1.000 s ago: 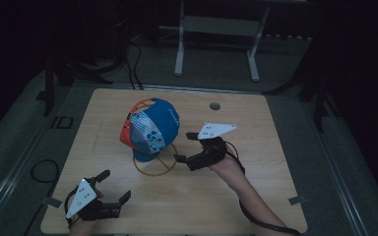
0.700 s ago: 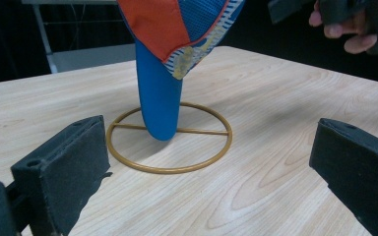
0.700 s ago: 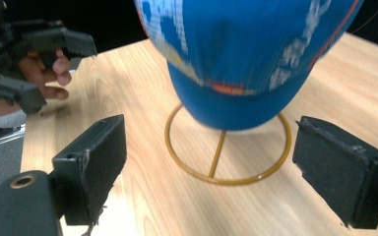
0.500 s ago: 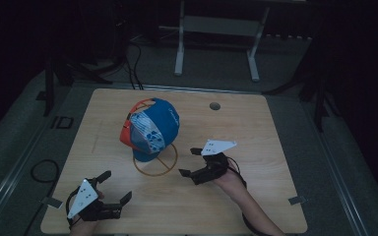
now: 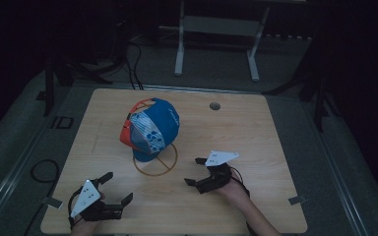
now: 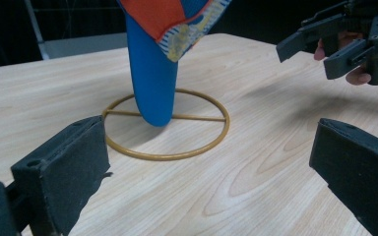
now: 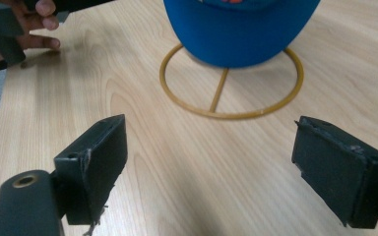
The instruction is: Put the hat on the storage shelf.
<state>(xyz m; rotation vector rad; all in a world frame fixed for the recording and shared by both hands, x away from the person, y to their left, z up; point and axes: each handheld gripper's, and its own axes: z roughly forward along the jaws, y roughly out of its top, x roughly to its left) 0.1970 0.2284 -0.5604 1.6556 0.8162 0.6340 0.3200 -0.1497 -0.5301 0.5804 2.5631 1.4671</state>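
Note:
A blue, orange and patterned cap (image 5: 150, 129) hangs on a stand with a gold wire ring base (image 5: 155, 163) near the middle of the wooden table (image 5: 256, 128). Its blue brim (image 6: 151, 73) points down into the ring (image 6: 166, 129). My left gripper (image 5: 117, 188) rests open near the front left edge, jaws wide apart with nothing between them. To the right of the ring my right gripper (image 5: 196, 172) is open and empty, aimed at the cap (image 7: 241, 29) and ring (image 7: 231, 83). The right gripper (image 6: 339, 37) also appears in the left gripper view.
A round cable hole (image 5: 215, 105) sits in the table's far right part. A metal frame (image 5: 216, 37) stands on the floor beyond the table. Cables (image 5: 42, 169) lie on the floor at the left.
My right gripper has drawn back from the cap toward the front of the table and to the right. The left gripper and the cap have stayed put.

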